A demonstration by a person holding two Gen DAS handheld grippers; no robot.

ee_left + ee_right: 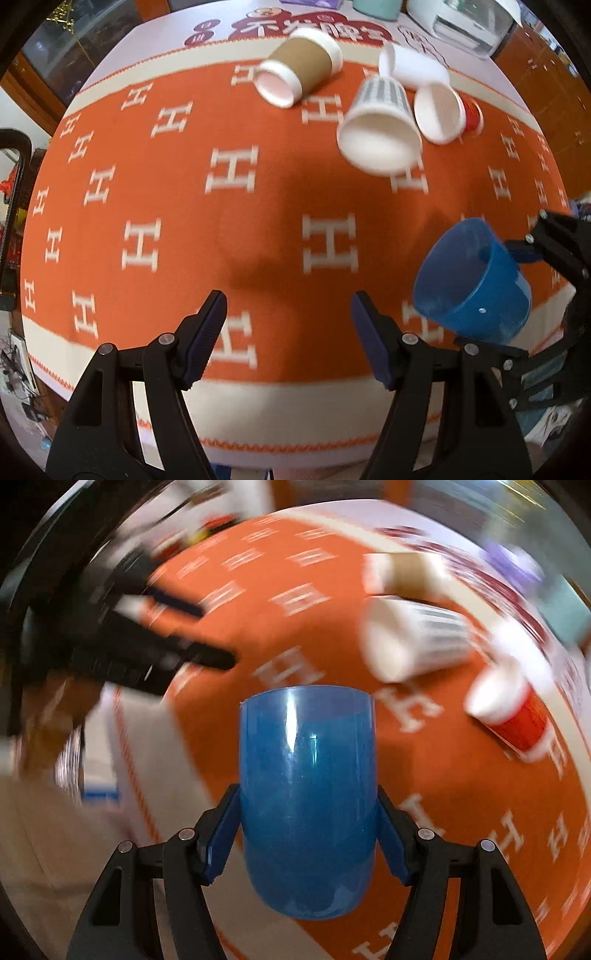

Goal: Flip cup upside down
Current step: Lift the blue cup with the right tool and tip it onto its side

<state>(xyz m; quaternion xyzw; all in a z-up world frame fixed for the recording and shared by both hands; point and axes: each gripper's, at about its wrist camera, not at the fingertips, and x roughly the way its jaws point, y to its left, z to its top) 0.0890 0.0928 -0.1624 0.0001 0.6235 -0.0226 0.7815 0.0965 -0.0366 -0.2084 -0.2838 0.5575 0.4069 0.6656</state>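
Note:
A blue plastic cup (306, 797) is clamped between the pads of my right gripper (308, 830), held tilted in the air above the orange cloth. In the left wrist view the blue cup (476, 280) shows at the right, mouth facing left and down, with the right gripper (517, 295) behind it. My left gripper (288, 332) is open and empty, low over the near part of the cloth. The right wrist view is blurred by motion.
An orange cloth with white H marks (221, 221) covers the table. Several paper cups lie on their sides at the far side: a brown one (299, 66), a striped white one (380, 125), a plain white one (413, 66) and a red one (447, 110). A white appliance (465, 22) stands behind.

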